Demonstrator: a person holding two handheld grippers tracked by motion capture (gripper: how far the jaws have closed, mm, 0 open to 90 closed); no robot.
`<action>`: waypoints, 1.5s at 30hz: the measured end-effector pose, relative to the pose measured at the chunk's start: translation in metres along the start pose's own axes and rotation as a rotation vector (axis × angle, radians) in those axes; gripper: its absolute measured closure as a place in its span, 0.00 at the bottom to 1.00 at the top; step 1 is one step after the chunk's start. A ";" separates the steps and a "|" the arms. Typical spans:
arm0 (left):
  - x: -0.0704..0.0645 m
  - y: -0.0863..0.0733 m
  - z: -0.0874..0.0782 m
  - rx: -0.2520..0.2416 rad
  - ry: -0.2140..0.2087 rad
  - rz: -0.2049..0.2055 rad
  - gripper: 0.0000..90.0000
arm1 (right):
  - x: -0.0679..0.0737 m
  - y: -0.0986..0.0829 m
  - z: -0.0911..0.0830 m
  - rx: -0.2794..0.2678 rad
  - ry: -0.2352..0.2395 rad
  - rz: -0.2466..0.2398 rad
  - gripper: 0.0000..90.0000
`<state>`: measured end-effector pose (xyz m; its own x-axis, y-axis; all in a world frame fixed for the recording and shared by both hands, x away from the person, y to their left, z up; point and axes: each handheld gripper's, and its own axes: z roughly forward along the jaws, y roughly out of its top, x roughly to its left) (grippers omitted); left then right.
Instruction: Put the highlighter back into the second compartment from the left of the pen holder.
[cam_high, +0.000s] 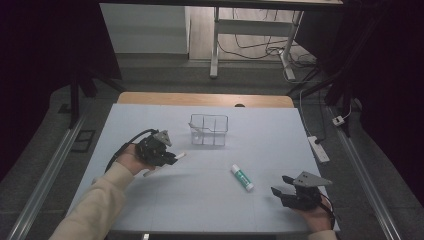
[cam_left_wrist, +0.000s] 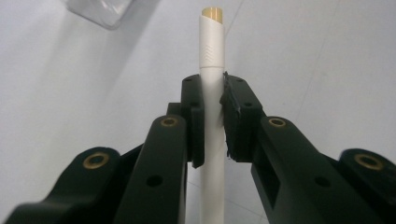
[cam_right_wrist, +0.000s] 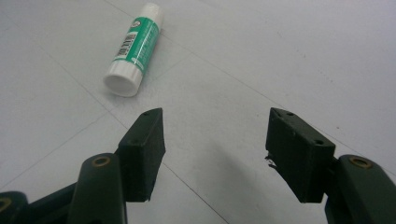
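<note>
From the high view I see my left tool (cam_high: 167, 156) over the bench (cam_high: 150, 200), gripping a white pen (cam_high: 179, 156) just short of the clear divided box (cam_high: 209, 129). A glue stick (cam_high: 242, 177) lies between the tools.

Left gripper view: jaws clamp the pen's barrel (cam_left_wrist: 212, 93).

Right gripper view: my right tool (cam_right_wrist: 215, 154) gapes, glue stick (cam_right_wrist: 134, 49) lying ahead.
</note>
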<state>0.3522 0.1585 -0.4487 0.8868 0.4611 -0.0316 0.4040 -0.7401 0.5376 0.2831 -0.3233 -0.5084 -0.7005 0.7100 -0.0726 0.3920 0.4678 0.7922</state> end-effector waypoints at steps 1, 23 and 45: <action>0.000 0.000 -0.001 -0.006 0.001 -0.008 0.88 | 0.000 0.000 0.000 0.000 0.000 -0.001 0.41; -0.006 -0.009 -0.028 -0.197 0.054 -0.087 0.88 | 0.000 -0.001 0.001 0.006 -0.004 -0.005 0.41; -0.014 0.000 -0.045 -0.403 0.089 -0.110 0.88 | 0.001 -0.001 0.003 0.009 -0.001 -0.008 0.41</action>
<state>0.3300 0.1746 -0.4101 0.8135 0.5800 -0.0433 0.3588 -0.4418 0.8223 0.2837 -0.3218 -0.5110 -0.7027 0.7071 -0.0795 0.3918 0.4778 0.7863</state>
